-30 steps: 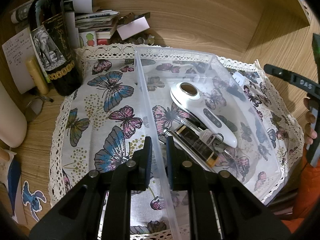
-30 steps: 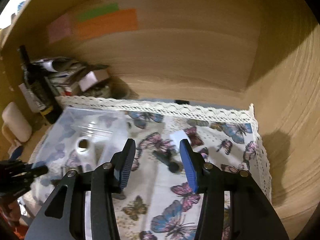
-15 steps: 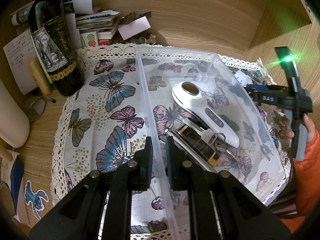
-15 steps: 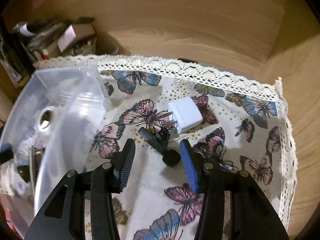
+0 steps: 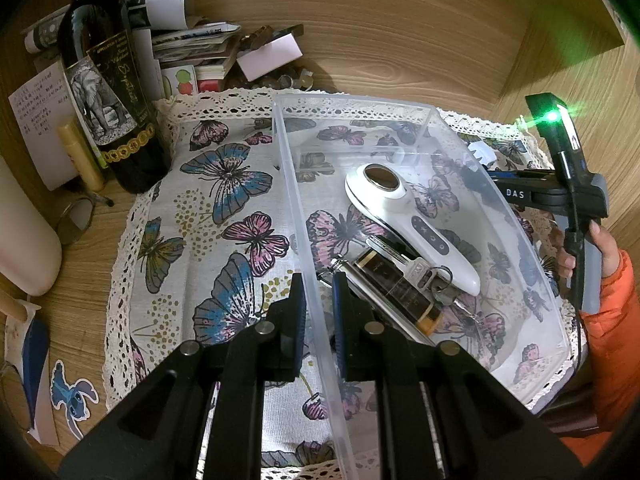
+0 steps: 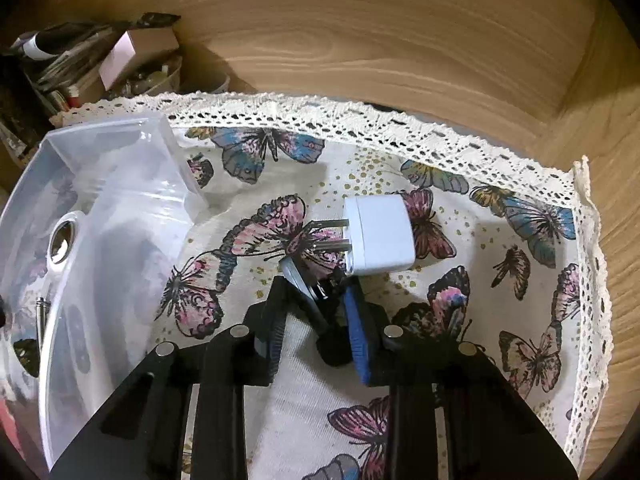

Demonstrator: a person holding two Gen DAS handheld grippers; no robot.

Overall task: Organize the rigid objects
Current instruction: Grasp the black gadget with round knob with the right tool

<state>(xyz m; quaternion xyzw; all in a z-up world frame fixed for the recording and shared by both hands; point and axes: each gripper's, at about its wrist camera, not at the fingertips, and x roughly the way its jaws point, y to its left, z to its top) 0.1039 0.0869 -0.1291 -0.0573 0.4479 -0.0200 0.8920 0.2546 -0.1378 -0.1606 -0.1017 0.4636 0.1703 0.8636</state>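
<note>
- Two hand-held grippers work over a butterfly-print cloth (image 5: 224,216) with a lace edge, spread on a wooden tabletop (image 5: 72,280).
- At the far left of the left wrist view, a dark wine bottle (image 5: 108,92) with an elephant label stands just off the cloth, with a heap of papers and small boxes (image 5: 208,52) behind it and a blue cartoon sticker (image 5: 70,394) on the wood near the front.
- The left gripper (image 5: 318,320) has its jaws closed on the near left wall of a clear plastic bin (image 5: 288,184), one finger outside the wall and one inside.
- Inside the bin lie a white handheld device (image 5: 404,216) with a round dark window, a dark and gold cylinder (image 5: 396,292) and a bunch of keys (image 5: 434,280), all close together and partly overlapping.
- To the right of the bin, on the cloth, the right gripper (image 6: 316,320) has its jaws drawn in around a small black clip-like object (image 6: 328,320); whether both pads press it cannot be told.
- A silvery end of that object (image 6: 290,272) pokes forward past the fingers.
- A white plug adapter (image 6: 380,236) lies just beyond, its two metal prongs pointing toward the bin, close to the black object.
- At the far right of the left wrist view, the person's hand (image 5: 600,244) in an orange sleeve grips the right gripper's handle, where a green light glows.
</note>
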